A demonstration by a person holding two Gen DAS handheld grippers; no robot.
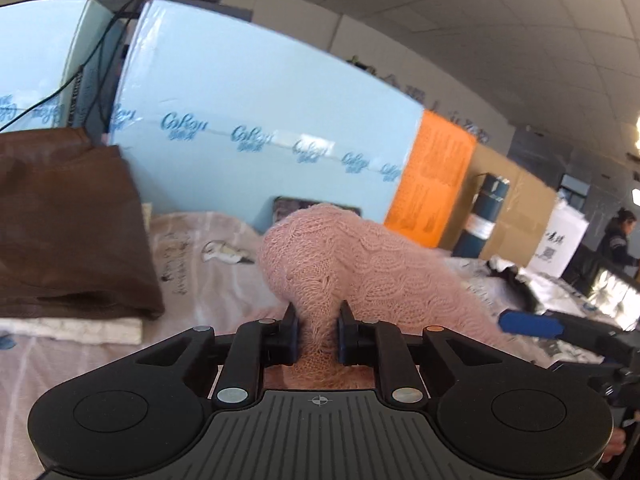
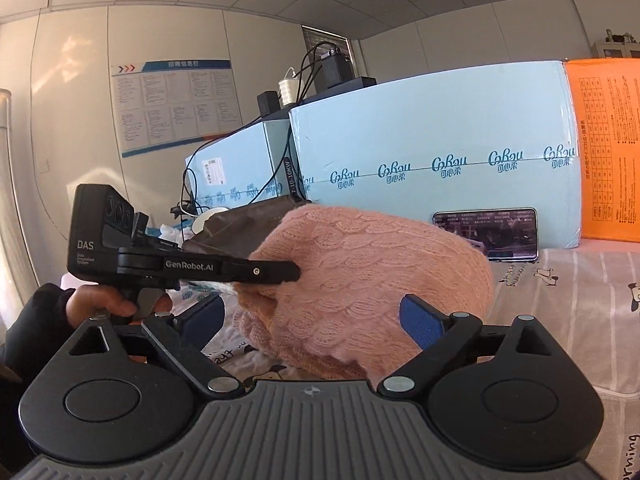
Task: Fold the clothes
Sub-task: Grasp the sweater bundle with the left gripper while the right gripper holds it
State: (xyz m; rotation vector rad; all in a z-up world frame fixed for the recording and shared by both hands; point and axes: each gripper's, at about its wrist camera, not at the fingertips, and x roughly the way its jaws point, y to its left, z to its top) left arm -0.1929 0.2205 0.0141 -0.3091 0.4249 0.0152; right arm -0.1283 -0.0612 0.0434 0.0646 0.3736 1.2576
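A pink knitted sweater (image 1: 352,264) is bunched up and lifted off the bed. My left gripper (image 1: 318,334) is shut on a pinched fold of it; from the right wrist view the same gripper (image 2: 280,270) grips the sweater's left side (image 2: 360,280). My right gripper (image 2: 316,318) is open, its blue pads (image 2: 420,326) either side of the sweater's lower part without pinching it. Its blue finger (image 1: 528,326) shows at the right of the left wrist view.
A folded brown garment (image 1: 68,232) lies on a white folded one (image 1: 72,328) at left. The bed has a pale printed sheet (image 2: 568,300). Light blue boxes (image 2: 432,152), an orange box (image 2: 612,152) and a phone (image 2: 488,234) stand behind.
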